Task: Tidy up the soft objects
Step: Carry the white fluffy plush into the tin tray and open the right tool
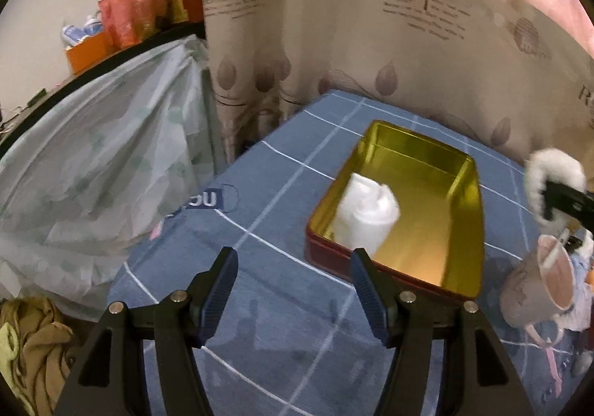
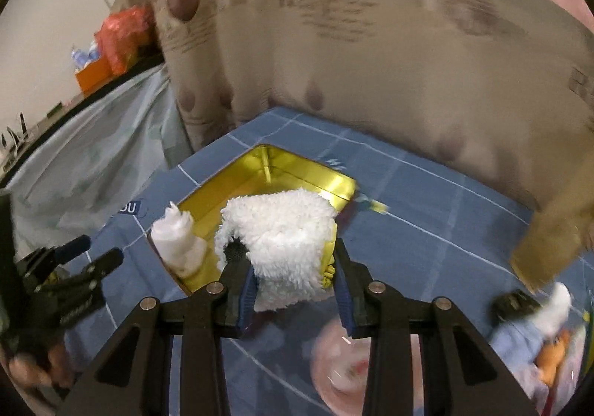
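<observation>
Right tool [image 2: 295, 280] carries a fluffy white cloth [image 2: 282, 234] toward the gold tin [image 2: 297, 171].

It pinches the cloth, seemingly above the tin's near edge; a rolled white cloth [image 2: 178, 241] sits ahead-left inside. Lower beside that roll before releasing. Left tool [image 1: 293, 289] is spread, empty.

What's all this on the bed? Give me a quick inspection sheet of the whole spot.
Surface: blue checked sheet.
Job's things: gold tin holds a rolled white cloth; fluffy white cloth held over the tin.
Clutter: pink toy, blue toy beside the tin.
Grippers: left gripper open, empty; right gripper shut on the fluffy cloth.
Cables: nothing seen.
Surroundings: leaf-print curtain, plastic cover, orange bag.
</observation>
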